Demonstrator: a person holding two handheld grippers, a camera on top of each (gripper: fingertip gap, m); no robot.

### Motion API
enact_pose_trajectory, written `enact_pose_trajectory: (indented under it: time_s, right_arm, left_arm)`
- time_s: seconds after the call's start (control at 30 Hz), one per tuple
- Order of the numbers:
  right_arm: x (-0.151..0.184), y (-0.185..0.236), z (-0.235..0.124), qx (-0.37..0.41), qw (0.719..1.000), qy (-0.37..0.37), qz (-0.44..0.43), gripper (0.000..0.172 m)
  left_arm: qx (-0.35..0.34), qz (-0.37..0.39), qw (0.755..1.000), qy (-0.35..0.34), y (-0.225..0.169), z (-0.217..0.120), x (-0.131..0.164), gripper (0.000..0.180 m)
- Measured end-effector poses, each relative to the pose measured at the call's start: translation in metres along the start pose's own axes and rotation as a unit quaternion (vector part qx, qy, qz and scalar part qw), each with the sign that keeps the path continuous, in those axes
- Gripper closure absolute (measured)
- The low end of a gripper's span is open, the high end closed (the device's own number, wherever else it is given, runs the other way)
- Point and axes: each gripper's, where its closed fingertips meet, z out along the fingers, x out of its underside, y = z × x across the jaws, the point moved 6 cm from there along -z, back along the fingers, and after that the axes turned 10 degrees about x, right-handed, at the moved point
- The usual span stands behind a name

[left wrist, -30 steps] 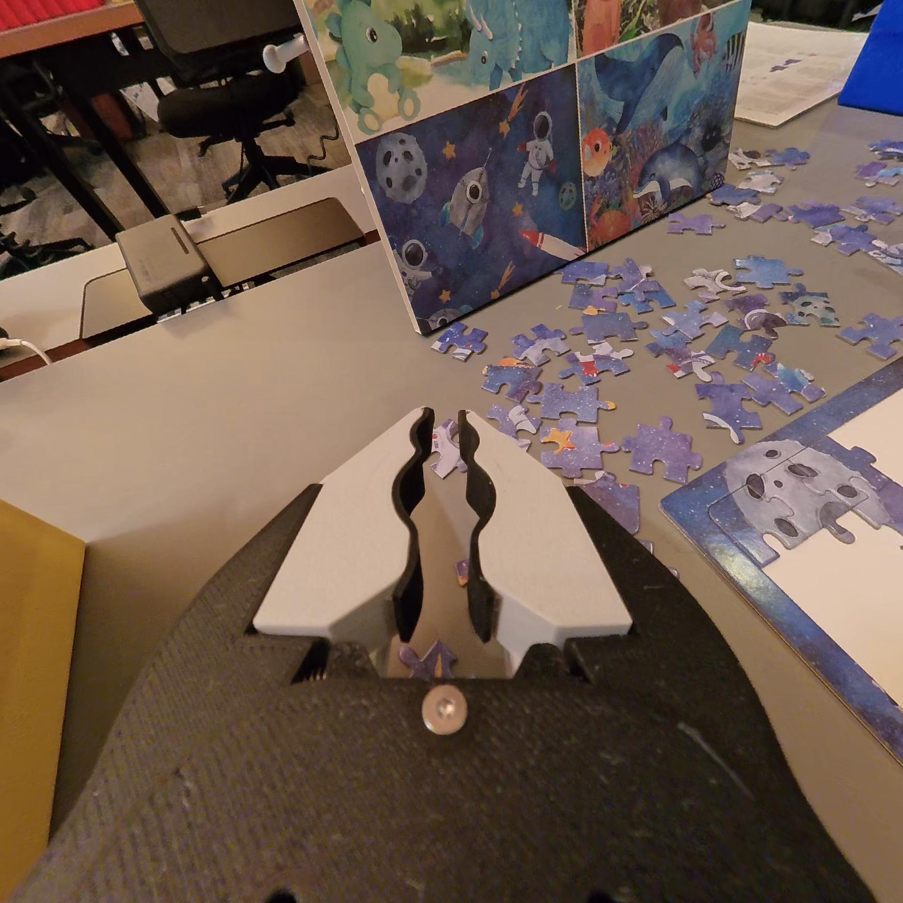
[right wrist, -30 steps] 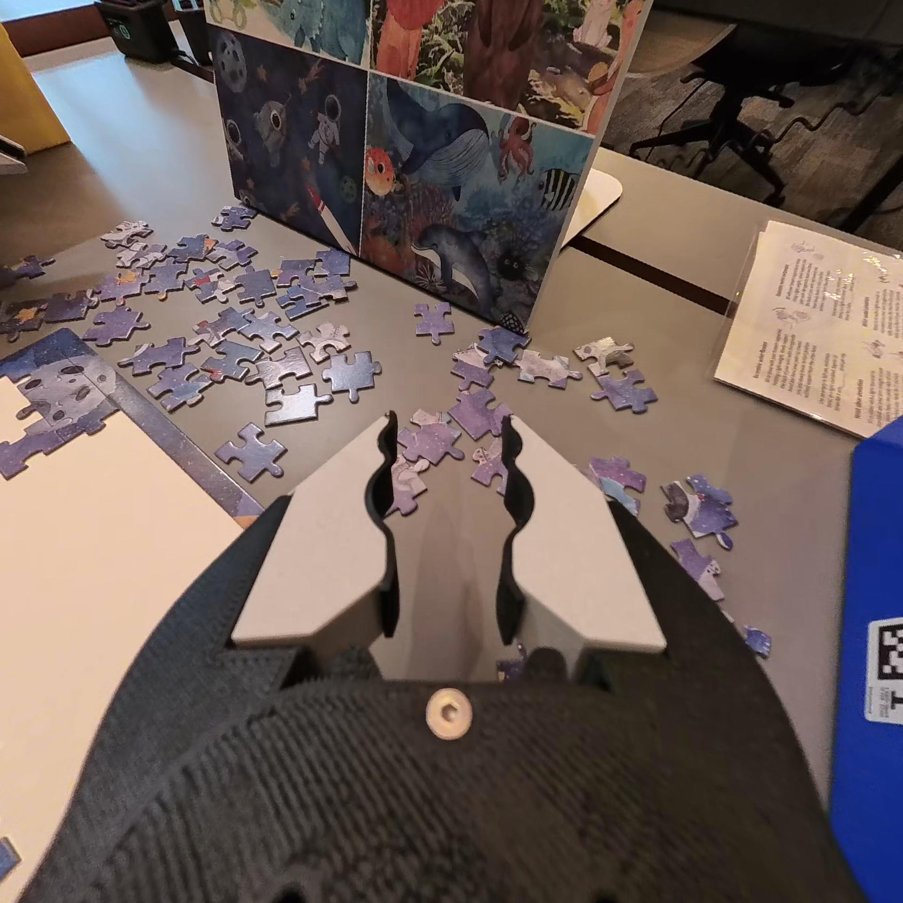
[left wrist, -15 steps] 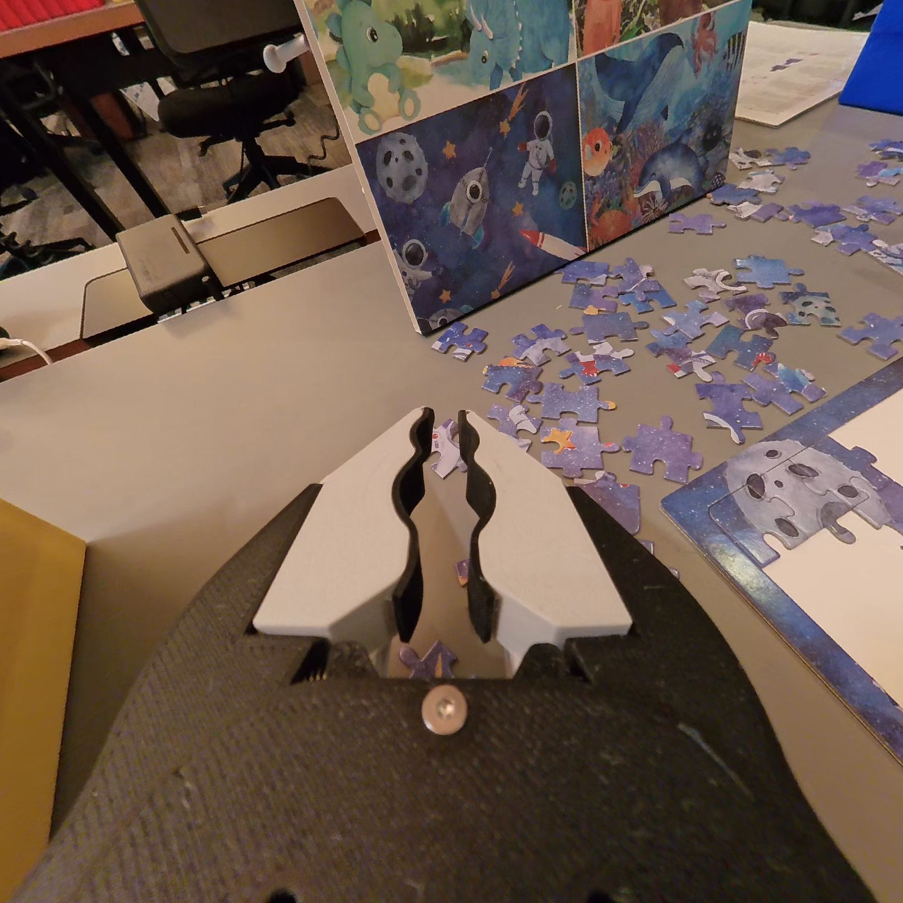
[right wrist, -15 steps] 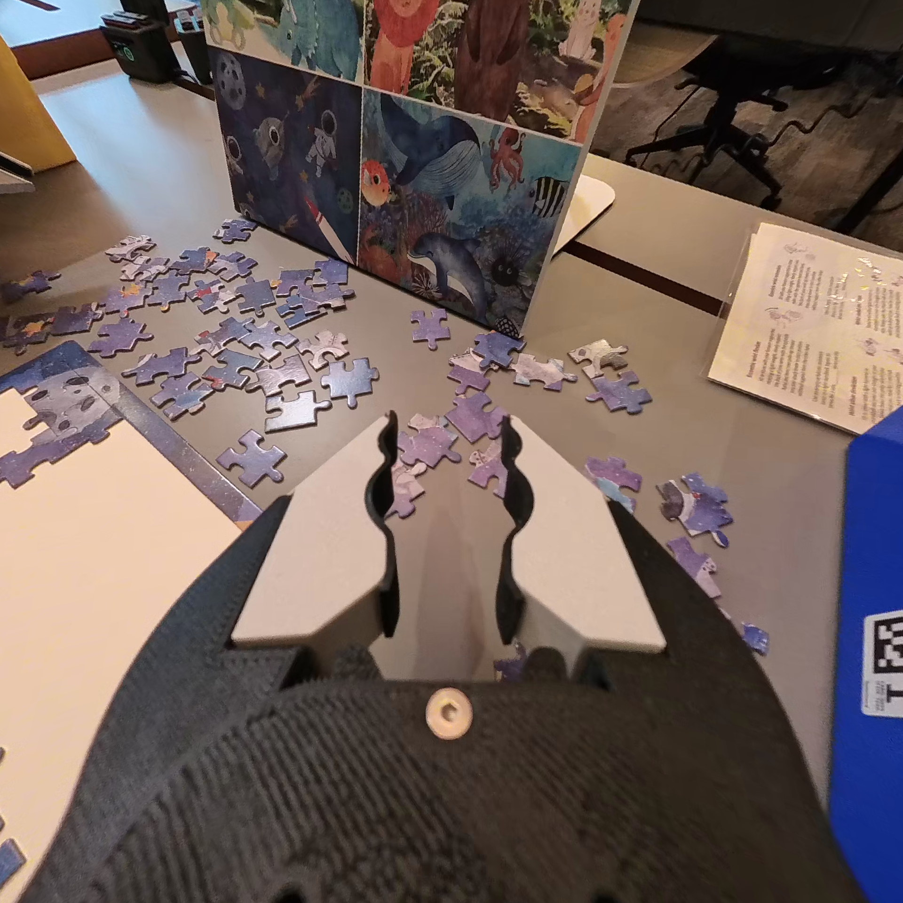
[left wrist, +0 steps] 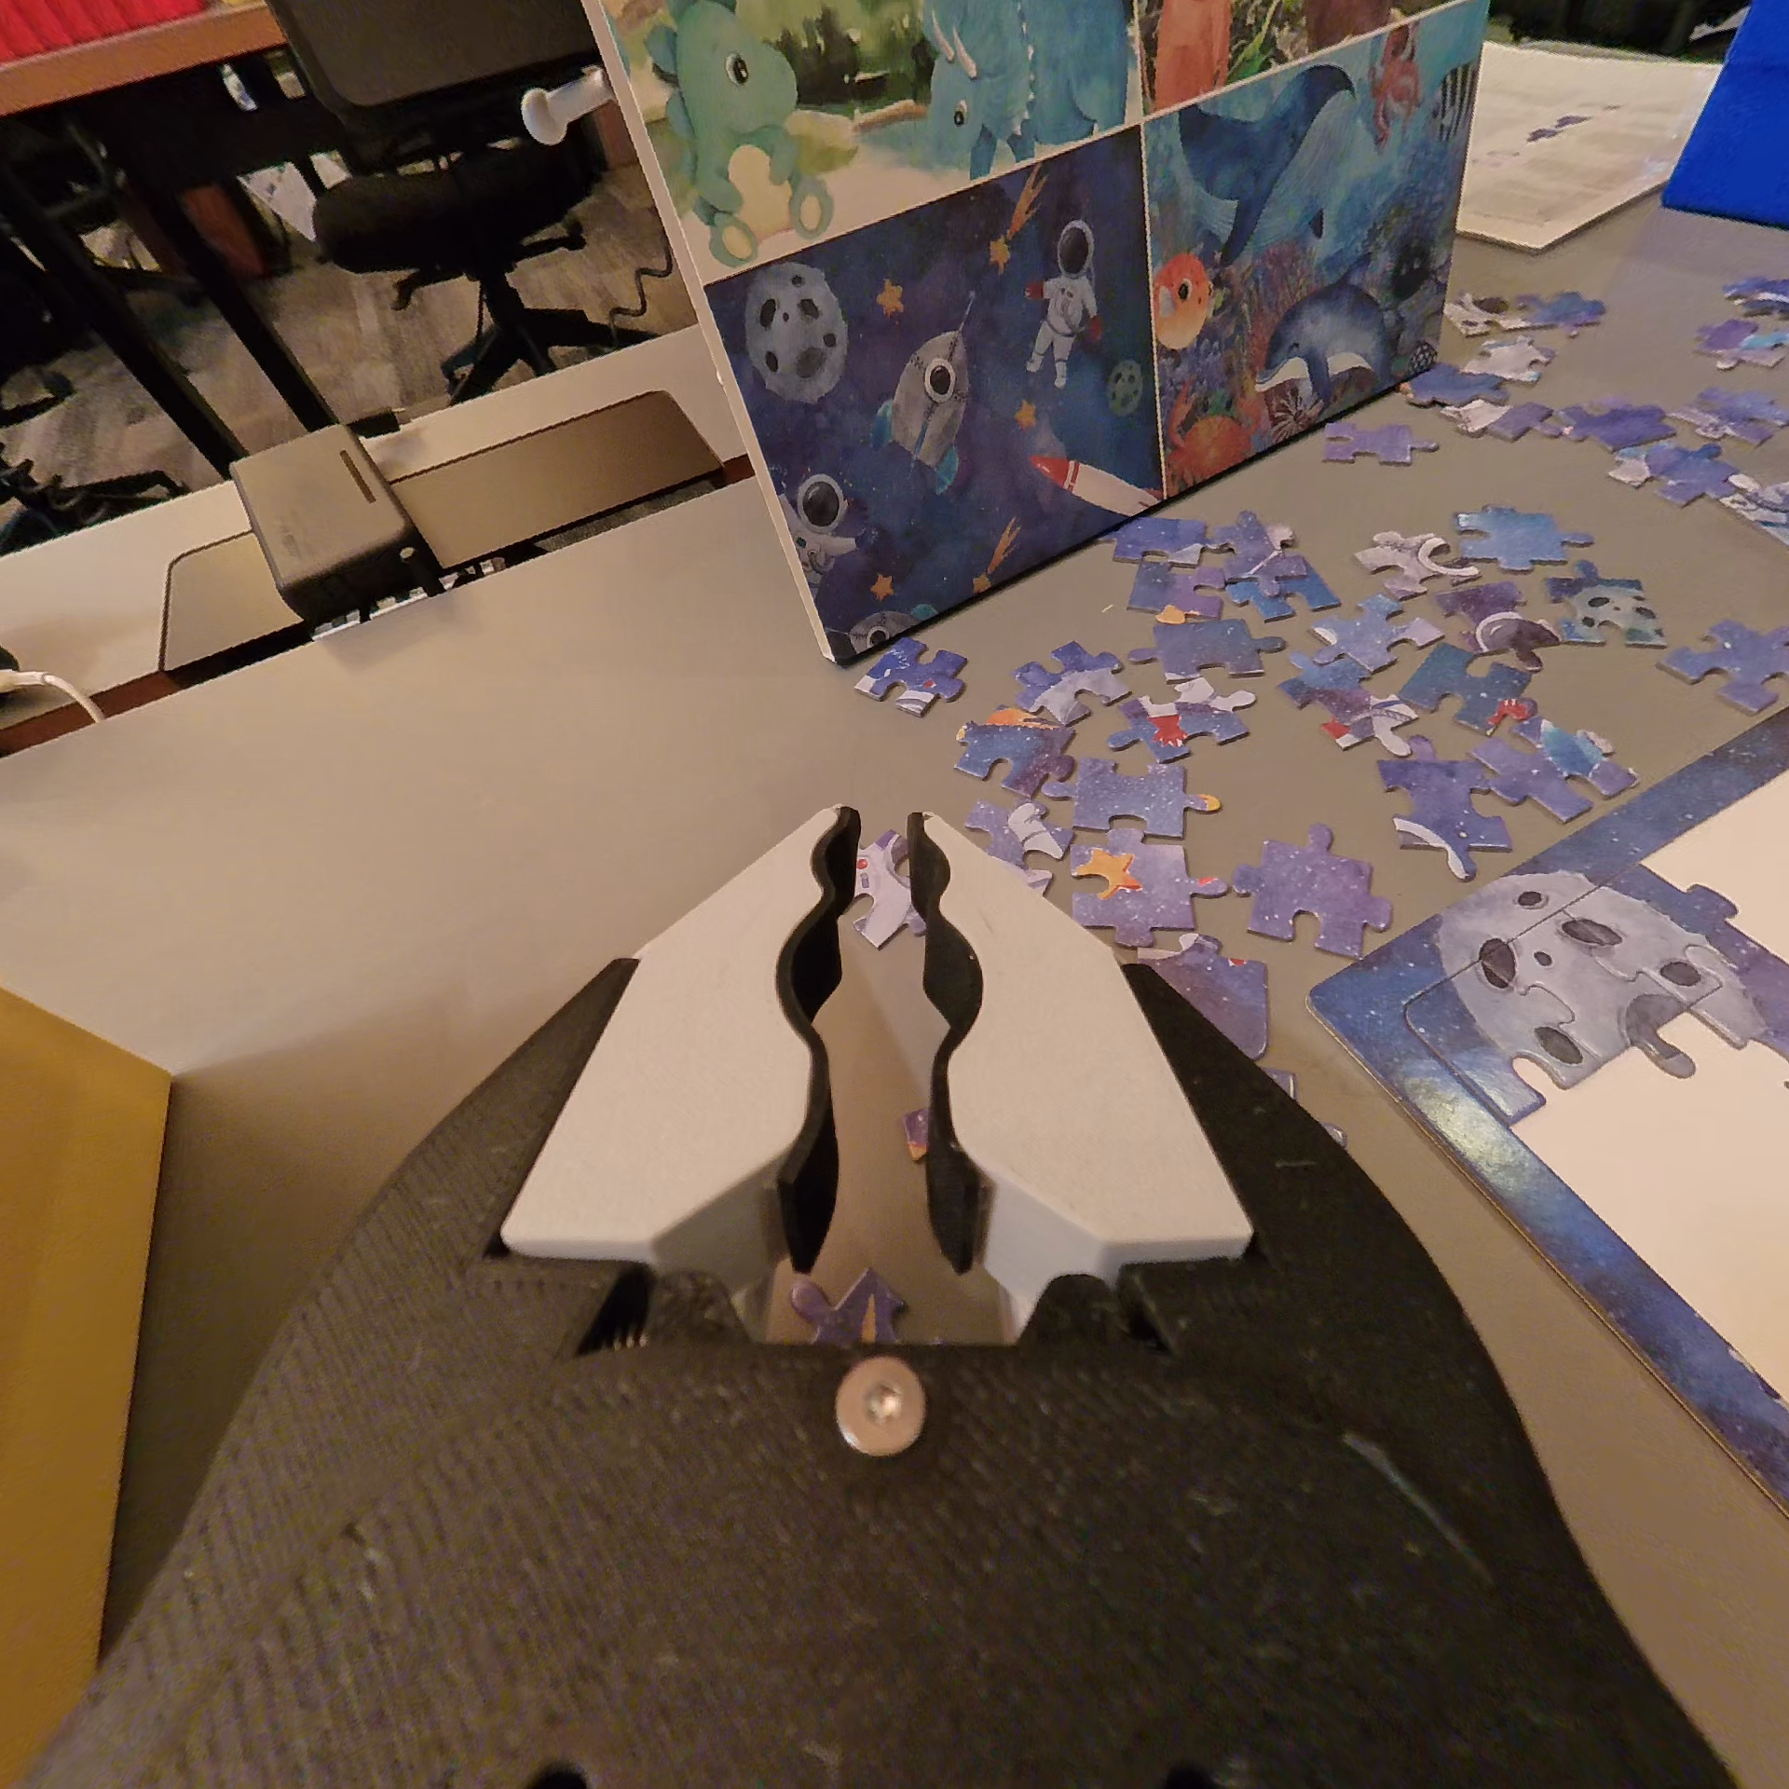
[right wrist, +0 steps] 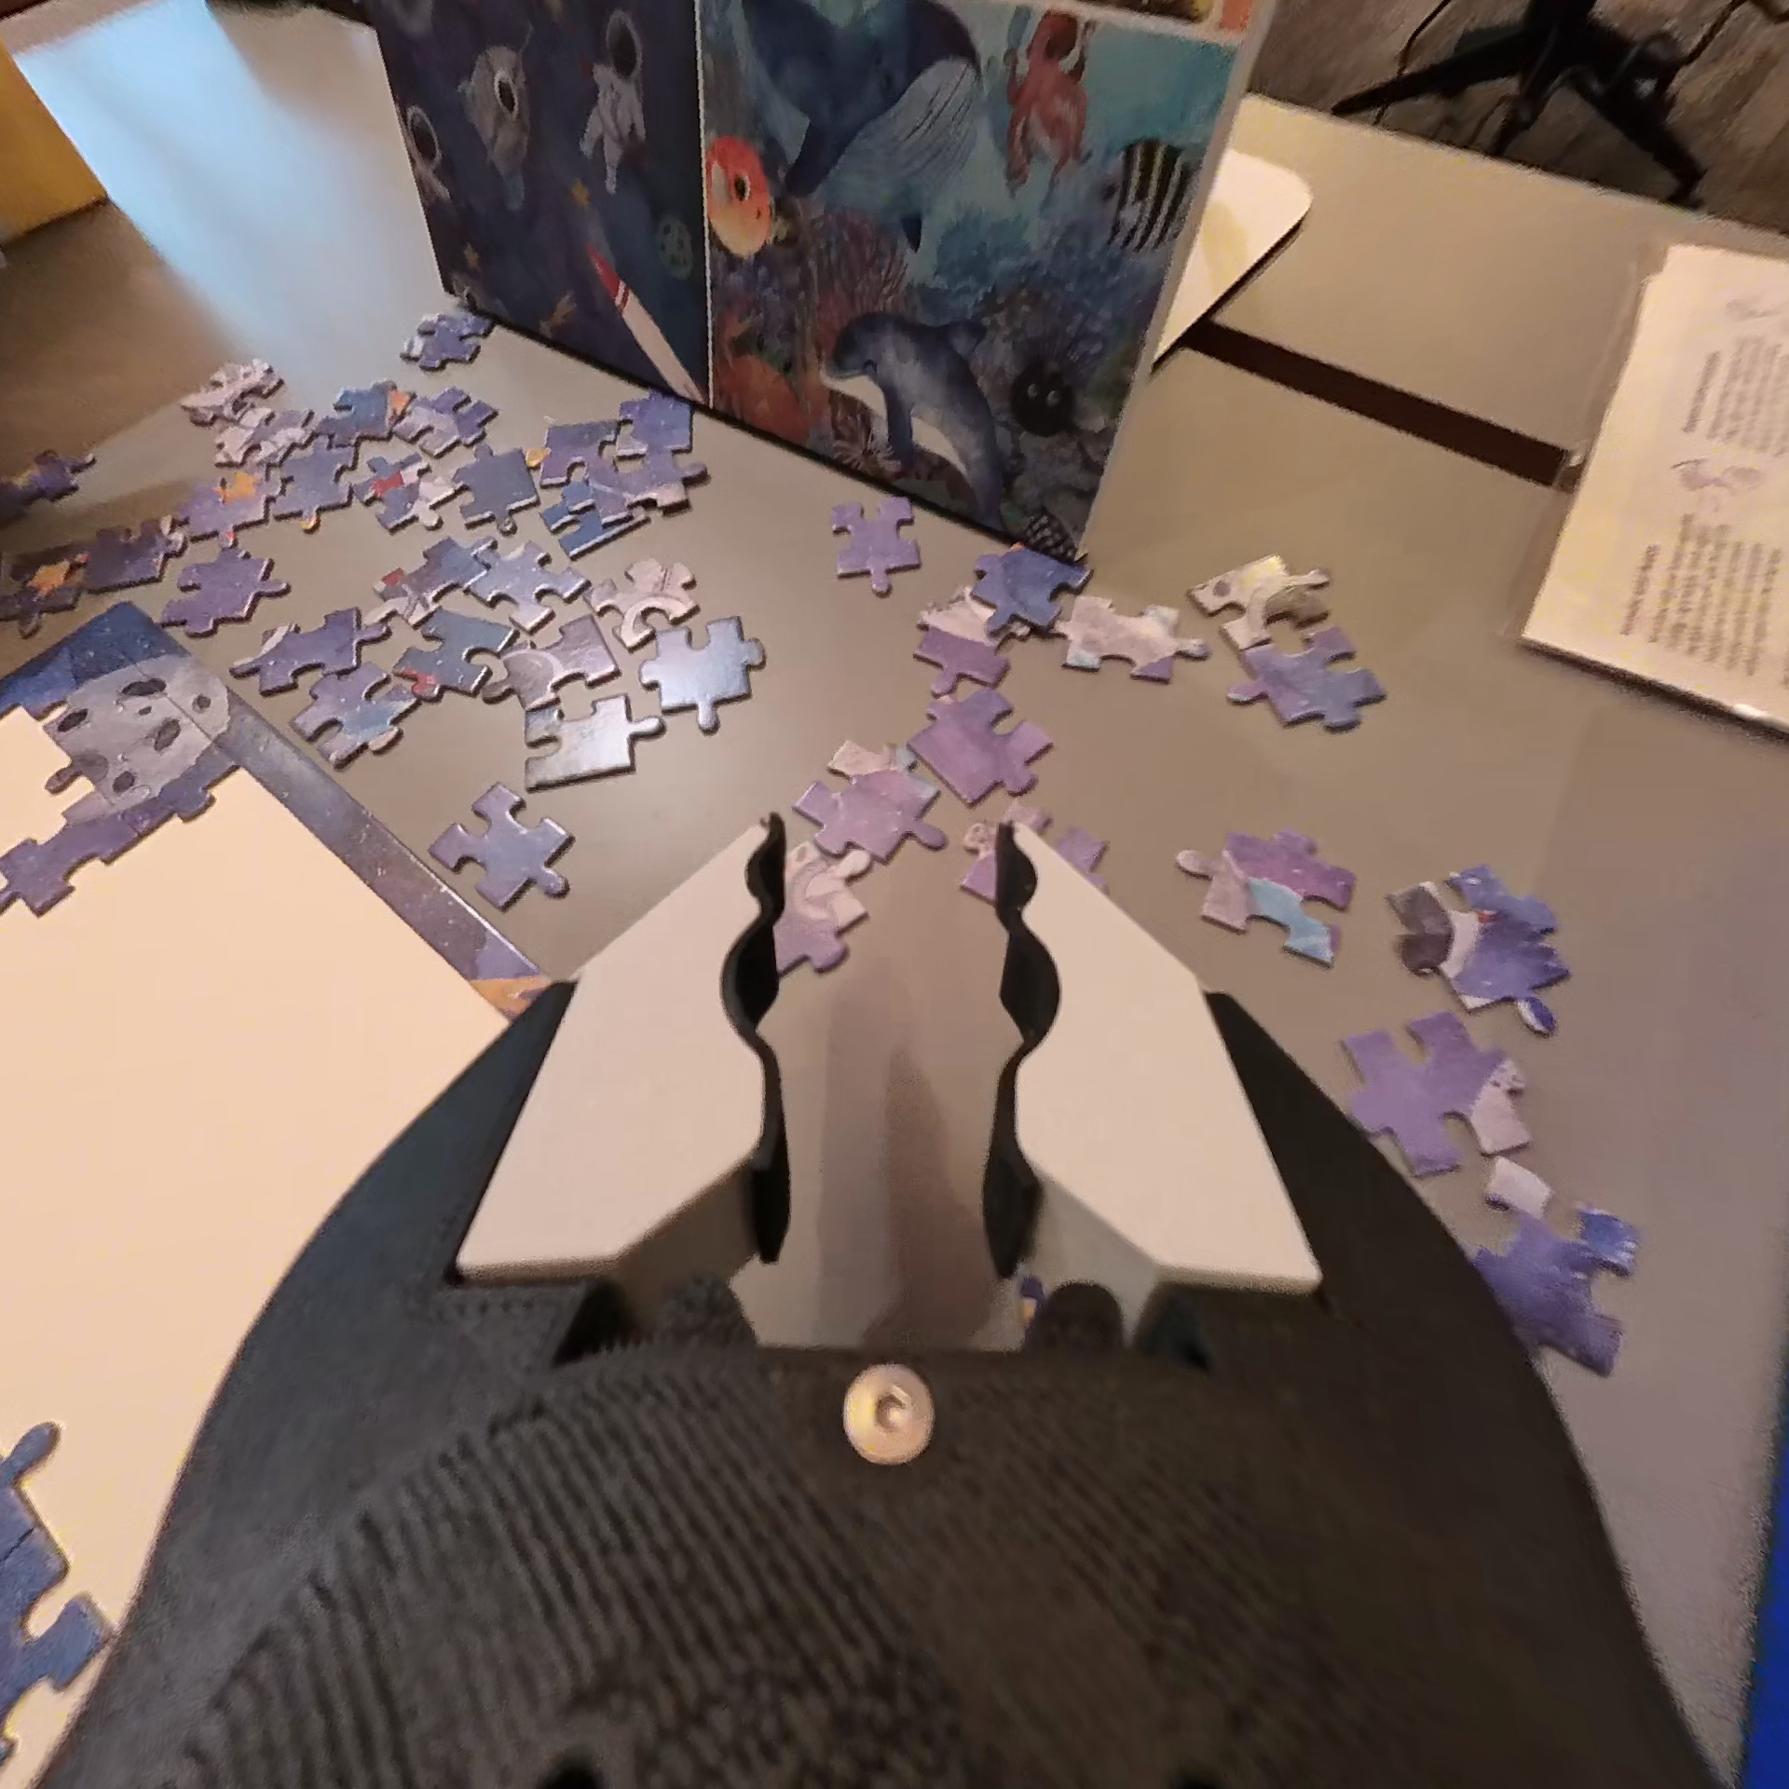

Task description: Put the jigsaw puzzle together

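Note:
My left gripper hovers low over the grey table, its jaws only a narrow slit apart with nothing between the pads. A pale puzzle piece lies on the table just past its tips. My right gripper is open and empty above loose purple pieces; one purple piece lies just ahead of the tips and a pale piece lies by its left finger. The puzzle board with a moon corner fitted in lies right of the left gripper, and it also shows in the right wrist view.
A picture box stands upright behind the scattered pieces; it also shows in the right wrist view. A yellow object is at the left, a black device at the back left, and a printed sheet at the right. Across from one pair of fingers to the other is roughly 35 centimetres. The pale piece is closer to my right gripper, around 5 centimetres from its tips; the left tips are 35 centimetres off.
My right gripper has moved forward and lower toward the pieces and the box, still open. My left gripper has not moved.

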Motion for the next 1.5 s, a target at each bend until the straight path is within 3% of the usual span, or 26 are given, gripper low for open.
enact_pose_trajectory:
  time_s: [0.4,0.67,0.87,0.97,1.07,1.17,1.33,1.5]
  right_arm:
    - [0.023,0.019,0.018,-0.025,0.995,0.089,-0.045,0.128]
    - [0.026,0.002,0.013,0.038,0.991,0.106,-0.076,0.129]
    - [0.020,0.003,0.009,0.019,0.995,0.086,-0.048,0.131]
    - [0.020,0.012,0.011,-0.020,0.996,0.087,-0.020,0.125]
    - [0.024,0.013,0.017,-0.004,0.994,0.101,-0.029,0.116]
    - [0.024,0.015,0.020,0.004,0.995,0.095,-0.025,0.119]
    - [0.024,0.014,0.021,0.020,0.995,0.094,-0.037,0.146]
    - [0.023,0.017,0.019,-0.001,0.995,0.092,-0.035,0.146]
  left_arm:
    - [0.000,0.000,1.000,0.001,0.000,0.000,0.000,0.172]
    - [0.000,0.000,1.000,-0.001,0.000,0.000,0.000,0.172]
    - [-0.001,0.000,1.000,-0.001,0.000,0.000,0.000,0.172]
    - [-0.001,0.001,1.000,0.001,0.000,0.000,0.000,0.172]
    - [-0.002,0.001,1.000,0.001,0.000,0.000,0.000,0.172]
    - [-0.002,0.001,1.000,0.000,0.000,0.000,0.000,0.172]
    - [-0.002,0.002,1.000,0.001,0.000,0.000,0.000,0.172]
    - [-0.002,0.001,1.000,0.000,0.000,0.000,0.000,0.172]
